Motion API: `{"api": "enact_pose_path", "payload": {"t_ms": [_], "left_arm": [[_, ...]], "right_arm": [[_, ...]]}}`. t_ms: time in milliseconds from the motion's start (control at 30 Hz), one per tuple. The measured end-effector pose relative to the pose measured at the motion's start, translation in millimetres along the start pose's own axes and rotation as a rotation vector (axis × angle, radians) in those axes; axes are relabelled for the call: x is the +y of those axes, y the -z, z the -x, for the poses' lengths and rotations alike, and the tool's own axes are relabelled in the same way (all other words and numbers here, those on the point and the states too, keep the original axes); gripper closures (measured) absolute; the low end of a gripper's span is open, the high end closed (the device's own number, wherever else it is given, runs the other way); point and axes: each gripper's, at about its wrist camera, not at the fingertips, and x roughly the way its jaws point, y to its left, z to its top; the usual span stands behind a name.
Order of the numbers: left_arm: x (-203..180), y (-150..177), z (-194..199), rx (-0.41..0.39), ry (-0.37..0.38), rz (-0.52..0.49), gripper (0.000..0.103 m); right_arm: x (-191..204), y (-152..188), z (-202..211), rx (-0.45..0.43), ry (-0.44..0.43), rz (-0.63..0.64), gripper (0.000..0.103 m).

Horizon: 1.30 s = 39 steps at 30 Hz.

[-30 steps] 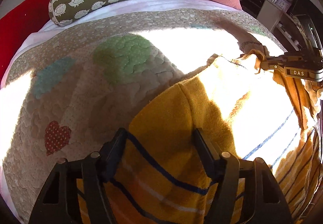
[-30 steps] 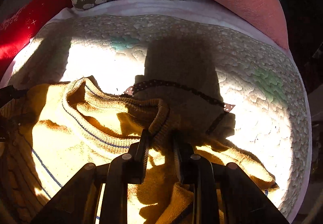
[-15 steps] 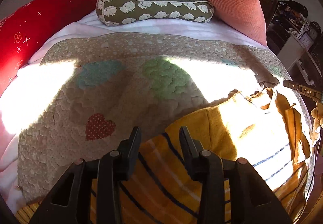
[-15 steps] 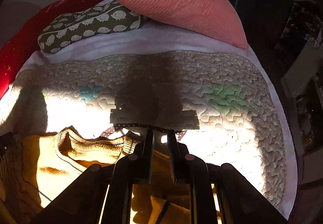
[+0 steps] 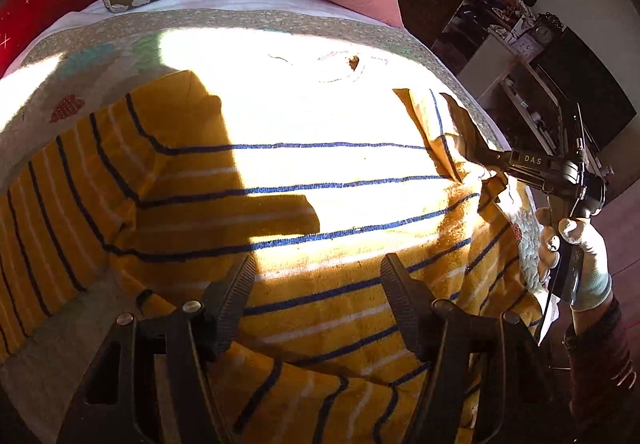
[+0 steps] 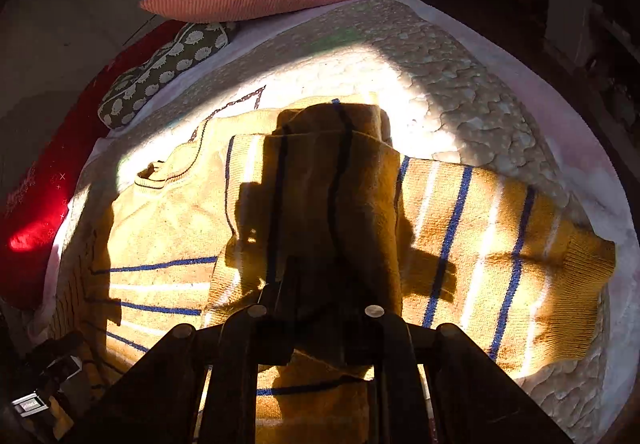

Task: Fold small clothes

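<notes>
Sweater (image 5: 320, 172) spread on bed quilt (image 5: 224, 24) | left gripper (image 5: 316, 284) apart above hem, holding nothing | right gripper (image 6: 316, 296) clamped on sleeve fold | one sleeve partly folded in; rest apparently unfolded
</notes>
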Motion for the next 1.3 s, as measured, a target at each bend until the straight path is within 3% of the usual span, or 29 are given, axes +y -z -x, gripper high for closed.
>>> {"api": "enact_pose_path", "payload": {"t_ms": [67, 100, 133, 267, 367, 433, 500, 567, 633, 767, 833, 900, 1000, 1067, 1133, 1200, 1300], "left_arm": [[-8, 15, -14, 0.042, -0.101, -0.048, 0.039], [-9, 23, -19, 0.063, -0.166, -0.067, 0.039], [-7, 31, -20, 0.076, -0.211, -0.078, 0.039], [13, 56, 5, 0.037, -0.249, -0.061, 0.039], [38, 68, 32, -0.013, -0.269, 0.026, 0.039], [54, 78, 55, -0.056, -0.318, 0.086, 0.039], [68, 90, 82, -0.105, -0.328, 0.132, 0.039], [79, 101, 109, -0.155, -0.318, 0.177, 0.039], [85, 109, 136, -0.213, -0.321, 0.198, 0.039], [93, 116, 175, -0.304, -0.341, 0.213, 0.038], [96, 117, 189, -0.349, -0.337, 0.223, 0.036], [96, 116, 195, -0.373, -0.344, 0.233, 0.031], [89, 116, 191, -0.365, -0.334, 0.208, 0.030], [79, 117, 184, -0.351, -0.327, 0.185, 0.030], [67, 114, 172, -0.334, -0.304, 0.168, 0.030], [54, 110, 159, -0.315, -0.272, 0.147, 0.030], [31, 105, 138, -0.289, -0.232, 0.113, 0.030]], "right_arm": [[-18, 4, 30, -0.094, 0.161, -0.046, 0.084], [-23, 9, 43, -0.119, 0.199, -0.051, 0.084], [-28, 14, 56, -0.133, 0.174, -0.055, 0.084], [-10, 60, 97, -0.079, -0.058, -0.003, 0.082], [50, 105, 100, 0.020, -0.279, 0.115, 0.073], [94, 135, 90, 0.090, -0.404, 0.189, 0.073], [134, 165, 73, 0.150, -0.465, 0.263, 0.073], [168, 189, 55, 0.198, -0.465, 0.337, 0.073], [192, 211, 43, 0.264, -0.515, 0.351, 0.070], [244, 269, 46, 0.419, -0.749, 0.460, 0.070], [271, 302, 50, 0.495, -0.803, 0.583, 0.070], [280, 316, 58, 0.469, -0.755, 0.674, 0.070], [253, 295, 80, 0.340, -0.685, 0.627, 0.070], [208, 264, 98, 0.198, -0.581, 0.537, 0.069], [160, 229, 110, 0.057, -0.381, 0.449, 0.066], [106, 188, 113, -0.039, -0.238, 0.317, 0.061], [21, 124, 92, -0.074, -0.204, 0.019, 0.058]]}}
